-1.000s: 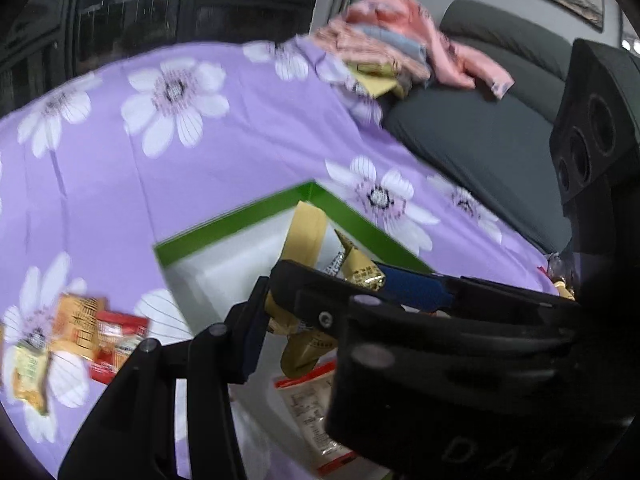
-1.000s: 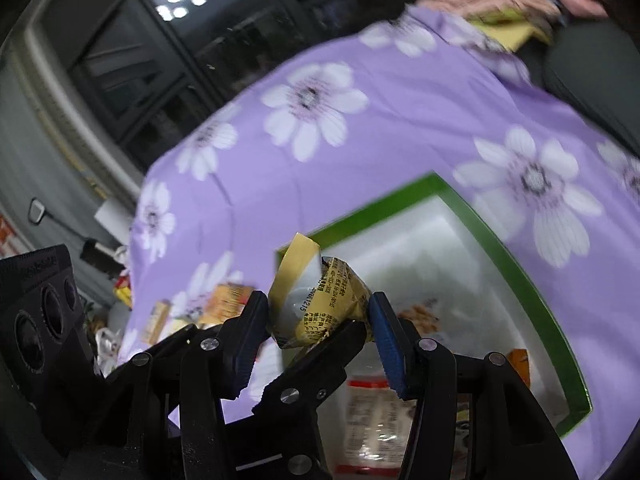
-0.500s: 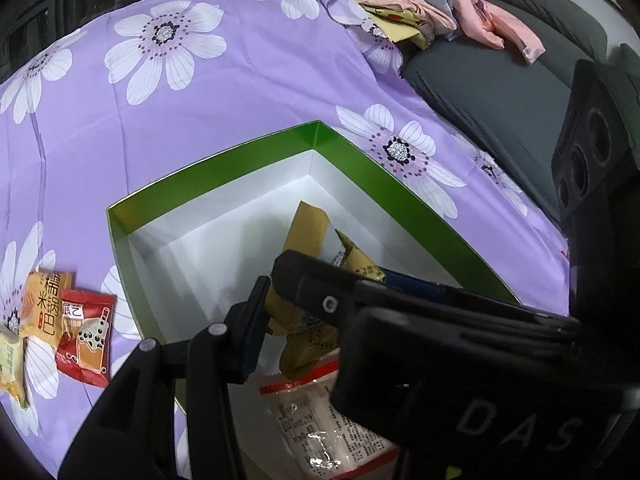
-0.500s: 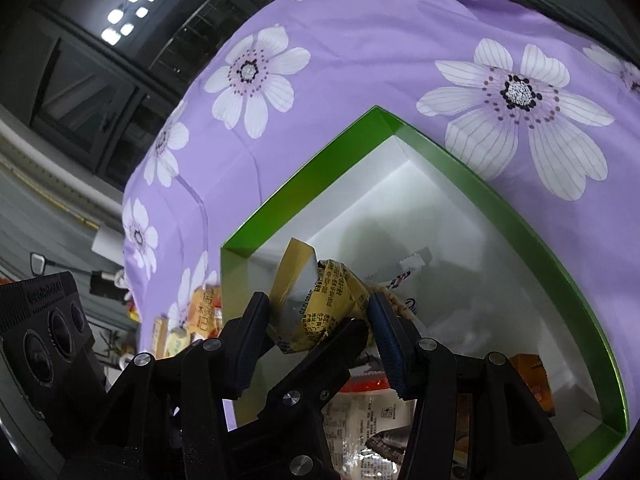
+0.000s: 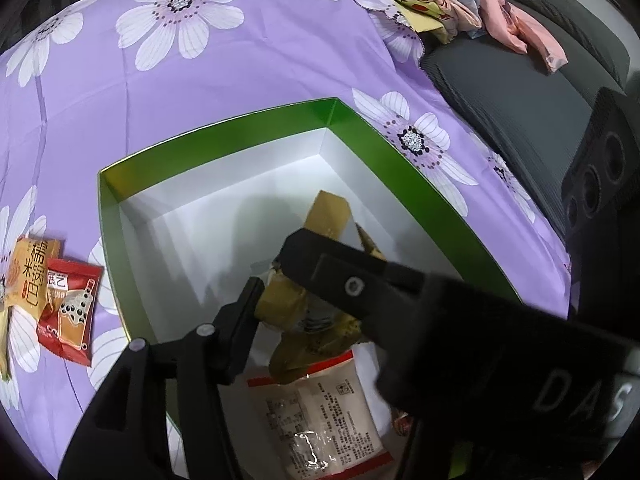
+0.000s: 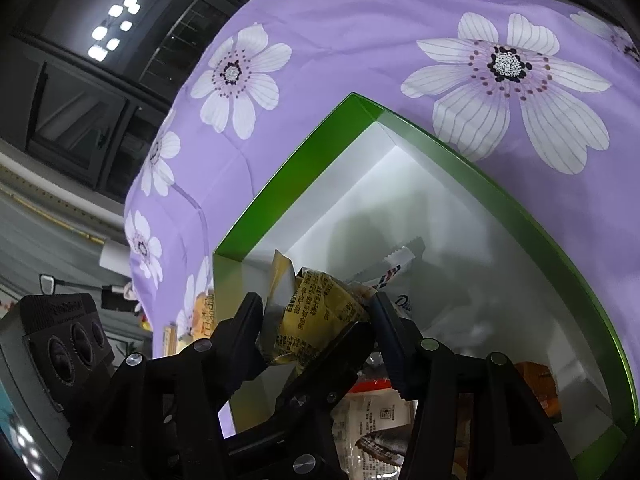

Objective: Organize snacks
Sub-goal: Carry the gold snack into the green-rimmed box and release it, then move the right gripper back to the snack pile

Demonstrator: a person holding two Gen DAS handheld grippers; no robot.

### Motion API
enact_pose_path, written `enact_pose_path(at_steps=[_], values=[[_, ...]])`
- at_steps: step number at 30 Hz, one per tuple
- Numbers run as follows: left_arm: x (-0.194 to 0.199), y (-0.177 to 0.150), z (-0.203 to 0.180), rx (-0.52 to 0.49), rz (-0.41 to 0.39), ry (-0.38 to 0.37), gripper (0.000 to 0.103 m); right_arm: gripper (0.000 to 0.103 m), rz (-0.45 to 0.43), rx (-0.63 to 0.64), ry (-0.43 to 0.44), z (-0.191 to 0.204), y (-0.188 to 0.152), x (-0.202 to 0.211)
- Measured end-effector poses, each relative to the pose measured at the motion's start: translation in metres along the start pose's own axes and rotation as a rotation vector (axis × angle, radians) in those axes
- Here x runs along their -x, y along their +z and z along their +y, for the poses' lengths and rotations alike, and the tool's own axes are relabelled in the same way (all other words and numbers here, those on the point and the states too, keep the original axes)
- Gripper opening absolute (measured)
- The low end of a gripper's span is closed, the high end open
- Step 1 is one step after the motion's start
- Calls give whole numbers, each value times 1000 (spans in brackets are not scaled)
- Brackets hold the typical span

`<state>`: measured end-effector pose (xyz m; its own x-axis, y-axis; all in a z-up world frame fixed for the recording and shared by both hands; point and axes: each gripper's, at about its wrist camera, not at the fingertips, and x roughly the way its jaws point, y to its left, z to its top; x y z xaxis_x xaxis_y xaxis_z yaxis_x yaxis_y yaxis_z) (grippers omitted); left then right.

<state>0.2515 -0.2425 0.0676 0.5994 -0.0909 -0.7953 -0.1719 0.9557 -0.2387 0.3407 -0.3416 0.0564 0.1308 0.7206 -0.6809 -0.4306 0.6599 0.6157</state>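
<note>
Both grippers reach down into a green-rimmed white box (image 5: 224,148) that sits on a purple flowered cloth (image 5: 248,68).

In the left wrist view the left gripper (image 5: 280,280) has a yellow snack packet (image 5: 288,312) between its fingers. Its jaws are opening; the left finger (image 5: 244,312) lies against the packet's edge, while the far finger is hidden behind the right gripper's black body, so I cannot tell whether the packet is still pinched on that side. The packet hangs just over the box floor, about the middle of the box. At 6 o'clock from it a white packet with red bands (image 5: 320,412) lies flat on the floor. Outside the box, at 9 o'clock, an orange packet (image 5: 32,276) and a red one (image 5: 68,316) lie on the cloth, the red overlapping the orange. At 1 o'clock, beyond the cloth, folded pink clothes (image 5: 460,4) rest on a grey sofa (image 5: 520,100).

In the right wrist view the right gripper (image 6: 316,312) is clenched on the same yellow packet (image 6: 320,320), its two pads pressing the crumpled wrapper from either side. The packet is inside the box, near its 9 o'clock wall. Past it, at 1 o'clock, a white wrapper with a serrated end (image 6: 396,264) lies on the floor. At 4 o'clock an orange snack (image 6: 536,380) lies by the wall, and more packets sit under the fingers at 6 o'clock.
</note>
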Motion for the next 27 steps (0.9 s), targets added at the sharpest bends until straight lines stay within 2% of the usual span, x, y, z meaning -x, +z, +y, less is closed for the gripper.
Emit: enact_pose_path(at_steps=[3, 8, 10, 11, 15, 18, 24, 26, 27], values=[[7, -3, 1, 21, -25, -18, 56, 58, -15, 38, -8, 5, 0, 5], [30, -3, 6, 39, -49, -36, 61, 72, -95, 91, -29, 17, 0, 20], [46, -5, 8, 33, -68, -23, 76, 77, -113, 105, -9, 21, 0, 26], [55, -7, 10, 32, -82, -19, 80, 78, -129, 111, -6, 24, -2, 31], [88, -16, 22, 25, -145, -11, 85, 81, -198, 167, -41, 38, -6, 48], [108, -24, 41, 74, -164, 8, 85, 86, -216, 189, -50, 46, -10, 54], [150, -49, 91, 199, -201, 37, 86, 87, -225, 255, -93, 69, -21, 50], [166, -60, 116, 249, -217, 68, 91, 87, -215, 303, -107, 81, -29, 45], [174, -66, 125, 270, -223, 89, 98, 88, -210, 320, -109, 85, -32, 43]])
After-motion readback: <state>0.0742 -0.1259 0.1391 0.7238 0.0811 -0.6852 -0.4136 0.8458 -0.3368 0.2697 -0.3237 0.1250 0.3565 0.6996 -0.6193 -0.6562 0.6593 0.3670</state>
